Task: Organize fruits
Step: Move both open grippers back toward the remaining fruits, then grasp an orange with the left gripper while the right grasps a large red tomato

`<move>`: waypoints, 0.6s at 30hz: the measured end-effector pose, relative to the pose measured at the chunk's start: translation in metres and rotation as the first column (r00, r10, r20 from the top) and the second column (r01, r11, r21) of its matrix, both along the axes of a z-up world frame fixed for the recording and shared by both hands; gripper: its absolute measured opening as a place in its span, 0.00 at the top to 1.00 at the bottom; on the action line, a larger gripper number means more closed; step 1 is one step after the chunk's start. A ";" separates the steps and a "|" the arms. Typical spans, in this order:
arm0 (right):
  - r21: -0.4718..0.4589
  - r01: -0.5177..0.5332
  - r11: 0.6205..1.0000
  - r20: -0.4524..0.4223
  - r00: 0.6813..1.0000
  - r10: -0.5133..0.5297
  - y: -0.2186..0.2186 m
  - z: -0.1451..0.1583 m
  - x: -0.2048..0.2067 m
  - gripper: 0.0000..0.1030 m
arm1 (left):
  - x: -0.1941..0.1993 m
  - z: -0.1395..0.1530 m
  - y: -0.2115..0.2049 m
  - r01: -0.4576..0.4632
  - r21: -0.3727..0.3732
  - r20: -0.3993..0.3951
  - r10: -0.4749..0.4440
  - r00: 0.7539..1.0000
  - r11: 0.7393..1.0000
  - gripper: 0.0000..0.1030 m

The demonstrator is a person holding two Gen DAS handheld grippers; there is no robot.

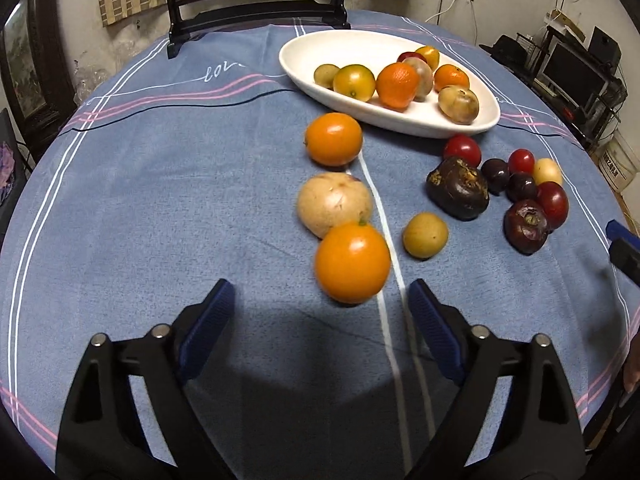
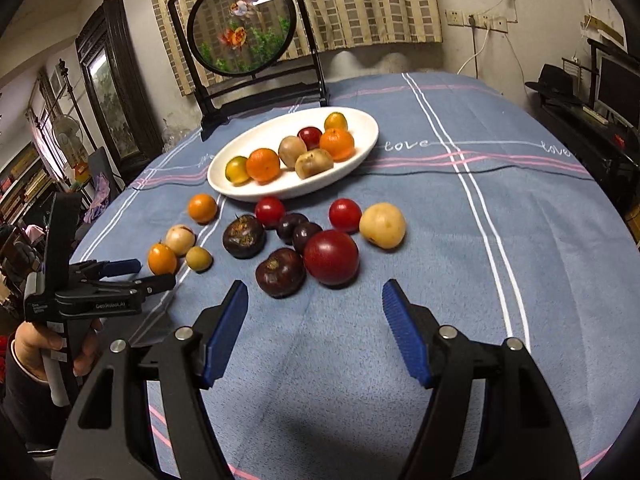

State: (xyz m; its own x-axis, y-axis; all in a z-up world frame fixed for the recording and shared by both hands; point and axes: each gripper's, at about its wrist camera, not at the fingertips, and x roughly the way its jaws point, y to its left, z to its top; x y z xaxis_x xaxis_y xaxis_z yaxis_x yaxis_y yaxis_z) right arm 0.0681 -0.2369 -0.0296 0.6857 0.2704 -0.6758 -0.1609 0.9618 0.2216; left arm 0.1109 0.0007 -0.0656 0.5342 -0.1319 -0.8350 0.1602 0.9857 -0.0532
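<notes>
- Left gripper (image 1: pixel 320 300) hangs over the tabletop (image 1: pixel 160 208) with its blue-padded jaws spread wide, holding nothing; "GenRobot.AI" can be read on its side in the right wrist view.
- Right gripper (image 2: pixel 314 300) is likewise wide open and empty above the blue cloth.
- Just beyond the left gripper lies an orange fruit (image 1: pixel 353 263), touching a pale round fruit (image 1: pixel 334 205) behind it; a small yellow-green fruit (image 1: pixel 425 235) lies just beside them, and another orange fruit (image 1: pixel 333 139) lies farther on.
- Just ahead of the right gripper sits a cluster: a big dark red fruit (image 2: pixel 331 257), two dark purple wrinkled ones (image 2: pixel 281 272), small red and dark ones, and a pale yellow fruit (image 2: pixel 382 225).
- Farther back, a white oval dish (image 2: pixel 360 152) holds oranges, green-yellow, brownish and red fruit.
- Stitched "love" (image 2: pixel 407 145) shows on the cloth beside the dish.
- A round framed fish picture (image 2: pixel 242 24) stands at the far edge.
</notes>
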 end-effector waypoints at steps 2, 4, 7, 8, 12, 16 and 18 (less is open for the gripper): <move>-0.003 -0.010 1.000 -0.011 1.000 0.010 0.003 -0.004 0.001 0.32 | 0.002 0.001 -0.003 0.006 0.001 0.006 -0.006 1.000 1.000 0.23; -0.008 -0.021 1.000 -0.020 1.000 0.021 0.006 -0.007 0.002 0.32 | 0.005 0.002 -0.006 0.012 0.012 0.017 -0.012 1.000 1.000 0.42; -0.024 -0.032 0.999 -0.027 0.999 0.031 0.011 -0.008 0.004 0.32 | 0.006 0.005 -0.009 0.045 -0.012 0.030 -0.044 0.999 0.999 0.65; -0.032 -0.034 0.999 -0.030 0.999 0.033 0.012 -0.009 0.005 0.32 | 0.006 0.005 -0.011 0.044 -0.004 0.030 -0.044 0.999 0.999 0.65; -0.159 -0.022 0.987 -0.053 0.999 0.013 0.027 -0.014 0.016 0.32 | 0.002 0.006 -0.010 0.048 -0.001 0.037 -0.047 0.998 0.999 0.65; -0.218 0.026 0.976 -0.085 0.995 -0.045 0.028 -0.021 0.032 0.32 | -0.002 0.006 -0.007 0.047 -0.020 0.034 -0.047 0.998 0.999 0.65; -0.195 0.053 0.979 -0.090 0.993 -0.071 0.022 -0.020 0.037 0.32 | -0.004 0.005 -0.005 0.048 -0.028 0.035 -0.047 0.998 0.998 0.65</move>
